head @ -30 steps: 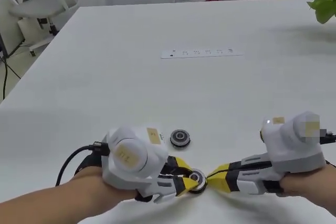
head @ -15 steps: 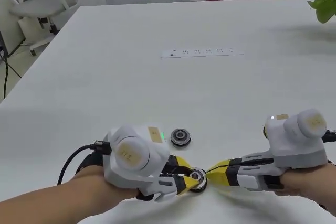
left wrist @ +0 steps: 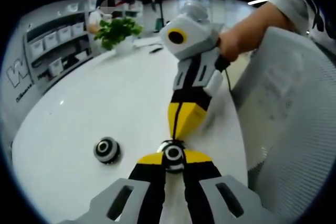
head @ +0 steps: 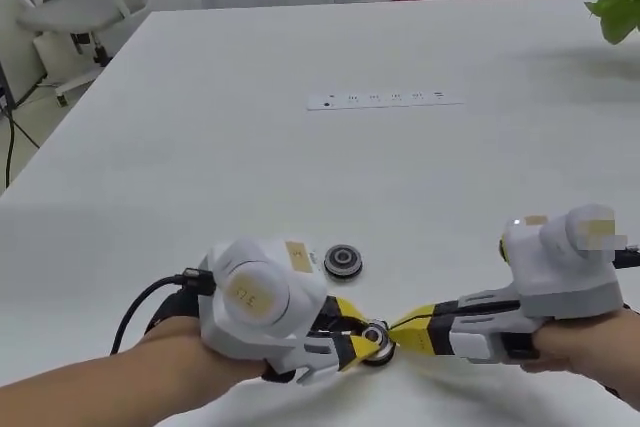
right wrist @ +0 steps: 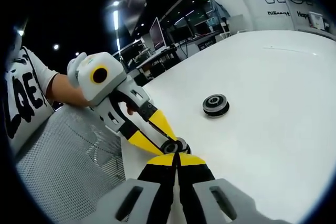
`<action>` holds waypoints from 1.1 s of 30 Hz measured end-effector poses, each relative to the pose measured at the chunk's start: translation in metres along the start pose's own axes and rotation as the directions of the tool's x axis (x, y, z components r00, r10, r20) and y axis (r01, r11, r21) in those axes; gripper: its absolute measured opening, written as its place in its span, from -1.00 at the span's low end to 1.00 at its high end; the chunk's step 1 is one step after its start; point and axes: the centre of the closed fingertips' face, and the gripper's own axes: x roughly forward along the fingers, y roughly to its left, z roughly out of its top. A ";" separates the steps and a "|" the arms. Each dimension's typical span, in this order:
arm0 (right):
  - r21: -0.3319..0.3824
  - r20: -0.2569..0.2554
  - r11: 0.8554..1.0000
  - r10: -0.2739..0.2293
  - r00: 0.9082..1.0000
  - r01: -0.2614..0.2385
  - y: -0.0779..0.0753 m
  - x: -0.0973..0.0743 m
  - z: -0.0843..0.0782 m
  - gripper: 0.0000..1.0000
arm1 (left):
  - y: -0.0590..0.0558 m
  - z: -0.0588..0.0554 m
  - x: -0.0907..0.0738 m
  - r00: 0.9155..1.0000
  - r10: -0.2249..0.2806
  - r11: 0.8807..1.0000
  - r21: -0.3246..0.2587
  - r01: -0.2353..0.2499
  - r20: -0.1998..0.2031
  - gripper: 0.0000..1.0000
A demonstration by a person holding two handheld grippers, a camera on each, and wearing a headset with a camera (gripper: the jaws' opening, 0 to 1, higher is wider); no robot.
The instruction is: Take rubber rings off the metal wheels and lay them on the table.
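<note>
Head view: the left gripper (head: 360, 340) comes in from 8 o'clock and the right gripper (head: 399, 331) from 3 o'clock, and they meet at a small wheel (head: 375, 335) low over the near edge of the white table (head: 300, 167). The wheel is a round disc, so it has no long side. Its flat face and silver hub turn up toward the headset, and a black rubber ring runs round its rim.

Left gripper view: the yellow tips of the left gripper (left wrist: 173, 159) are clamped on either side of the wheel (left wrist: 173, 153), whose hub faces the lens. The right gripper (left wrist: 177, 132) drops in from 12 o'clock, its tips pressed together into a point that touches the wheel's rim. Whether they pinch the rubber cannot be told.

A second wheel (head: 343, 260) lies flat with its hub up, at 11 o'clock from the held one. It is near it but apart and wears its own black ring. A white power strip (head: 385, 100) lies far off at 12 o'clock.
</note>
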 end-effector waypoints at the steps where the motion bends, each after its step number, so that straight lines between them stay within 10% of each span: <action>1: -0.001 0.000 1.000 0.001 1.000 -0.001 0.000 0.000 0.000 -1.00 | 0.000 0.000 0.000 1.000 0.000 1.000 0.000 0.000 0.000 -0.76; 16: 0.007 -0.003 0.999 0.034 0.999 -0.034 0.008 0.004 0.001 -1.00 | -0.002 0.000 0.000 1.000 -0.007 1.000 0.003 0.007 0.001 -0.76; 18: 0.021 -0.009 0.994 0.107 0.994 -0.107 0.023 0.006 -0.001 -1.00 | -0.002 0.000 0.000 1.000 -0.006 1.000 0.004 0.006 0.002 -0.76; 21: -0.049 -0.023 0.999 0.020 1.000 -0.021 0.009 0.005 -0.001 -1.00 | -0.002 0.000 0.001 1.000 -0.007 1.000 0.004 0.007 0.002 -0.76; 33: -0.023 0.000 0.999 0.025 1.000 -0.025 0.008 0.003 0.000 -1.00 | -0.002 0.001 0.001 1.000 -0.007 1.000 0.019 0.007 0.012 -0.74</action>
